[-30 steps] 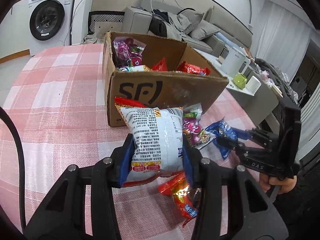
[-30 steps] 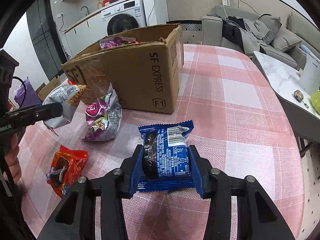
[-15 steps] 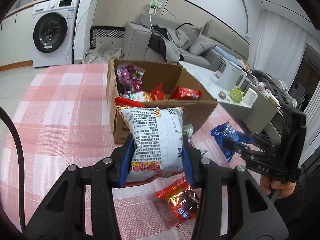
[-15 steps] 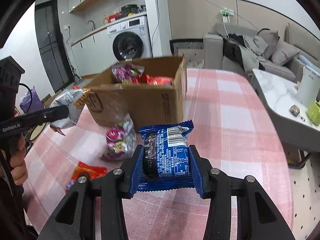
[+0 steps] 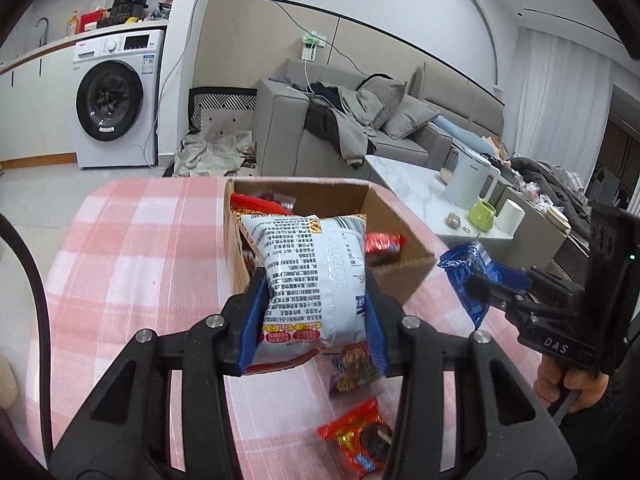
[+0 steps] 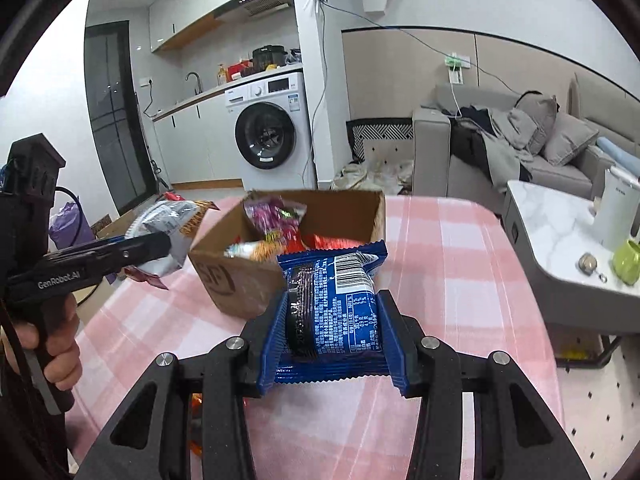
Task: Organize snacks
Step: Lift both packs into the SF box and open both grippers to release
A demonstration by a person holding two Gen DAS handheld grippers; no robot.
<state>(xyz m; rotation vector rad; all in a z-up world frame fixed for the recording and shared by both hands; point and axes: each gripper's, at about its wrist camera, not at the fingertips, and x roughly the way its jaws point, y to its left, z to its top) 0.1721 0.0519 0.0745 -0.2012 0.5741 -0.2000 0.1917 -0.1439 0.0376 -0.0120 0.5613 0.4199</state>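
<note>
Snacks [image 5: 360, 438] loose on table [image 5: 132, 264], box [image 5: 404, 276] beyond

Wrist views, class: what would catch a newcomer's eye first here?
Each gripper holds a snack aloft: the left gripper clamps a white snack bag, the right gripper a blue cookie packet. Behind both, an open cardboard box of snacks sits on the pink checked tablecloth.

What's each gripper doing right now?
Left gripper: shut on the white bag.
Right gripper: shut on the blue pack.
</note>
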